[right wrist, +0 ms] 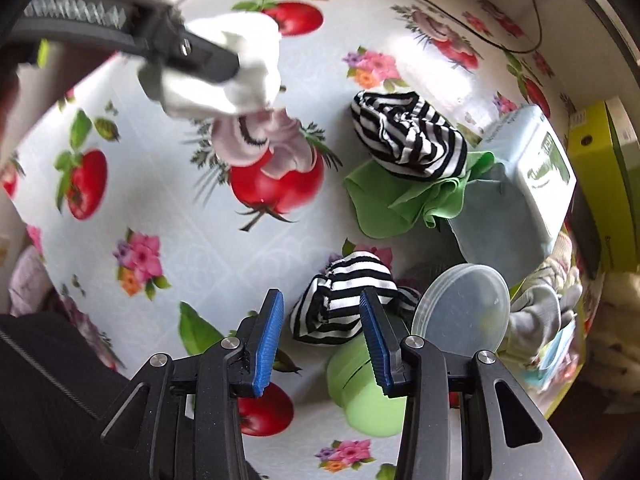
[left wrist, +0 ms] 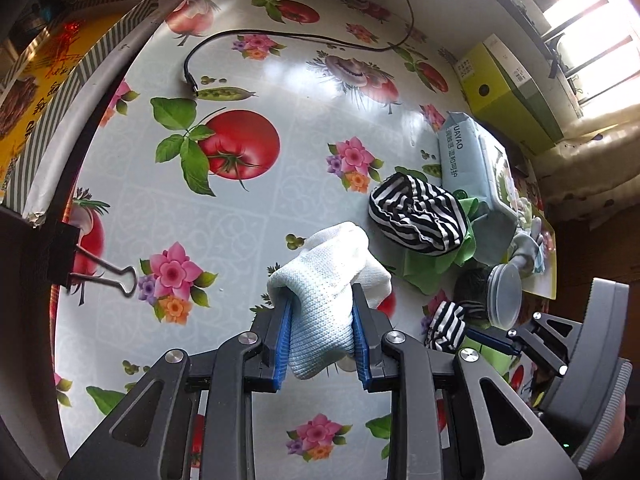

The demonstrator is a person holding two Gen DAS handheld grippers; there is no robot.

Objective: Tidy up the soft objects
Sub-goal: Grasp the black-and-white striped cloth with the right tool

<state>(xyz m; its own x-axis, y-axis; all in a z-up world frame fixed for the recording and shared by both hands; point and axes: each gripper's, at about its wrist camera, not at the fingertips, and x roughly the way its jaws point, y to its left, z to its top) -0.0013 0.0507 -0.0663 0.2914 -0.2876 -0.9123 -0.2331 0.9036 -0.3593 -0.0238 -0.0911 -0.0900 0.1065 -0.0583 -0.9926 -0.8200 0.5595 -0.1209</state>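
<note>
My left gripper (left wrist: pixel 320 312) is shut on a white knitted cloth (left wrist: pixel 328 276) and holds it above the flowered tablecloth; the cloth also shows in the right wrist view (right wrist: pixel 236 76). A black-and-white striped cloth (left wrist: pixel 420 212) lies on a green cloth (left wrist: pixel 432 264); both also show in the right wrist view, the striped cloth (right wrist: pixel 408 136) on the green cloth (right wrist: pixel 388 200). My right gripper (right wrist: pixel 322 312) is open, its jaws on either side of a second striped cloth (right wrist: pixel 344 296), just above it. A pink cloth (right wrist: pixel 264 140) lies under the white one.
A pale blue wipes pack (left wrist: pixel 476 168), a yellow-green box (left wrist: pixel 508 92), stacked clear plastic lids (right wrist: pixel 464 308) and a green cup (right wrist: pixel 364 392) crowd the right side. A black cable (left wrist: pixel 288 38) runs across the far table. A binder clip (left wrist: pixel 100 276) grips the left edge.
</note>
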